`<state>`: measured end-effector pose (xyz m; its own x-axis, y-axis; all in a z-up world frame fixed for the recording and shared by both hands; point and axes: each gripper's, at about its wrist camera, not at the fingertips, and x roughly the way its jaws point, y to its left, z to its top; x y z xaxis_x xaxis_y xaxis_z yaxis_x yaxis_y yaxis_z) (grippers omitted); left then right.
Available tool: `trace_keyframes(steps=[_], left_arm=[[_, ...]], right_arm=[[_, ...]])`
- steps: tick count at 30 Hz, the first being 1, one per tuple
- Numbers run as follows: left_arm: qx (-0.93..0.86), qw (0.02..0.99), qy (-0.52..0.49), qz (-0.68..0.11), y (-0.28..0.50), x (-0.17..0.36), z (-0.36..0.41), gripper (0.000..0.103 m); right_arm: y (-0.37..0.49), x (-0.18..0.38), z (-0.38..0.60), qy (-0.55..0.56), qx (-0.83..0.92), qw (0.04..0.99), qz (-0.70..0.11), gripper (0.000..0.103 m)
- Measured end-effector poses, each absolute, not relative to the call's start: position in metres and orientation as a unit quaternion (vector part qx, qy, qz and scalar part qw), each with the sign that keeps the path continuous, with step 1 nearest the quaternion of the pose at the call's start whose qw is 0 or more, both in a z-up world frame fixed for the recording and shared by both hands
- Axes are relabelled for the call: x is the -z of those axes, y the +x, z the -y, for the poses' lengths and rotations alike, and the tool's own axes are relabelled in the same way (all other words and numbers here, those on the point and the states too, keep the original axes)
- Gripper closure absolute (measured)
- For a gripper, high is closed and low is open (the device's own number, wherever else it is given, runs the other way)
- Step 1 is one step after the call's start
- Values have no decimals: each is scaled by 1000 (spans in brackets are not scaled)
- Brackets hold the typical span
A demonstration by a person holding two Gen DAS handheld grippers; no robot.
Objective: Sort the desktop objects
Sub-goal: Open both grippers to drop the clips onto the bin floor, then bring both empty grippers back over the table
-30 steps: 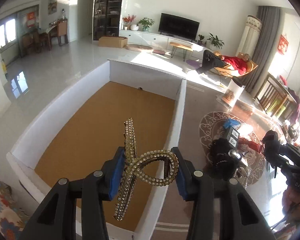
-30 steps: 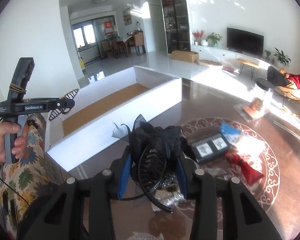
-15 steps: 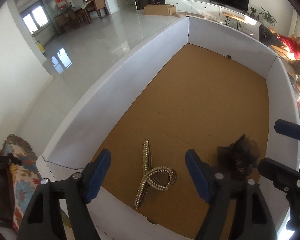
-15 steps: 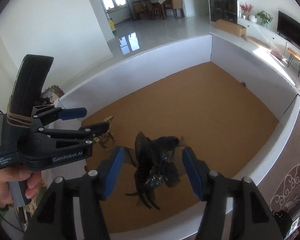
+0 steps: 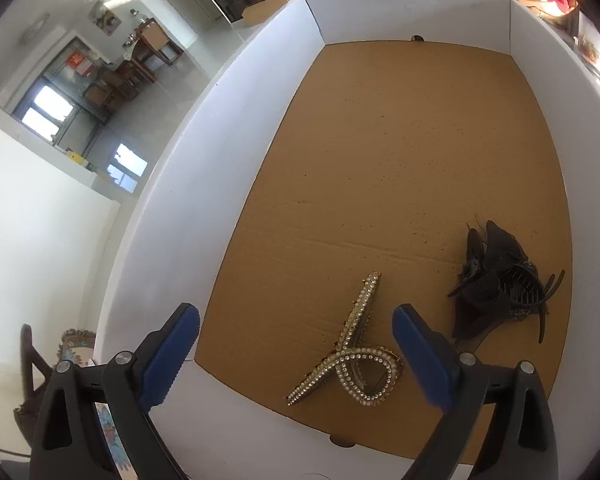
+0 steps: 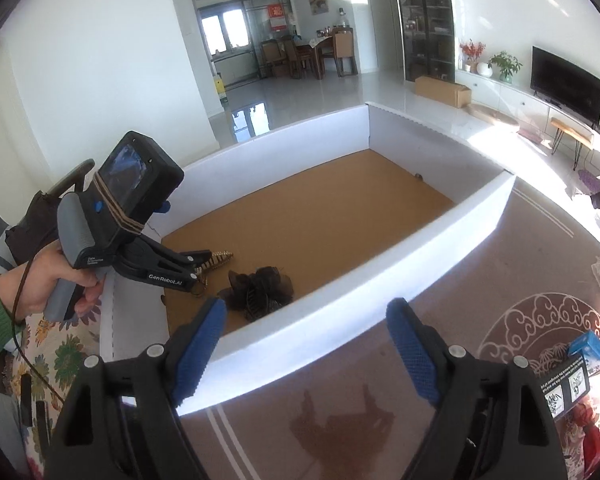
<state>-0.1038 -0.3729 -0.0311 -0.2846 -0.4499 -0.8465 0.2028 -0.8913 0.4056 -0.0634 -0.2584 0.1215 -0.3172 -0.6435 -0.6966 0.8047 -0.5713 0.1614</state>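
Lying on the brown cardboard floor of the white-walled box (image 5: 236,128), close to its near wall, are two hair clips: one gold rhinestone clip (image 5: 350,354) shaped like a crossed ribbon, and one black claw clip (image 5: 496,284) dressed with gauzy fabric petals, just beside it and apart from it. Both look light. The gold one seems stiff and thin, with beaded edges that could slide against smooth pads, so a hold across its loop where the two bands cross would likely be surest; its stones may be fragile under a hard squeeze. The black one is soft on the outside and springy within, best taken over its rigid toothed body and not by the petals, which would crush. The left gripper (image 5: 296,354) hangs over the near wall of the box with its jaws spread wide and holding nothing, the gold clip lying below between them. The right gripper (image 6: 304,352) is outside the box, over the dark patterned tabletop (image 6: 420,288) on the box's right side, its jaws likewise wide and bare. Farther right of the box lie one blue carton (image 6: 590,346) and one black printed pack (image 6: 564,390), seemingly not yet sorted.
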Motion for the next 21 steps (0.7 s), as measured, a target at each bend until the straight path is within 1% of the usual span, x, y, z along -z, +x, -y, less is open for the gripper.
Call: trace_keyframes(steps=[4, 7, 9, 11, 14, 15, 17, 19, 21], left_arm=[[804, 194, 556, 83, -84, 27, 362, 5], [828, 211, 514, 70, -67, 13, 357, 5], [852, 225, 472, 33, -50, -7, 355, 5], [884, 207, 418, -17, -29, -39, 343, 5], [918, 114, 374, -61, -7, -81, 302, 5], [925, 73, 368, -64, -1, -92, 278, 5], [930, -2, 365, -45, 8, -103, 224, 0], [924, -64, 377, -16, 14, -100, 168, 0], [905, -109, 411, 7, 11, -81, 116, 0]], right_arm=[[-47, -128, 177, 347, 833, 418, -101, 18], [-33, -124, 110, 325, 870, 356, -107, 11], [-26, -112, 63, 326, 892, 297, -104, 6], [-20, -97, 17, 346, 900, 247, -92, 2], [-20, -71, -42, 392, 898, 183, -77, 1], [-19, -61, -59, 406, 896, 167, -70, 1], [-15, -47, -83, 424, 893, 141, -57, 1], [-16, -36, -100, 438, 889, 125, -46, 1], [-19, -25, -108, 456, 881, 118, -40, 1]])
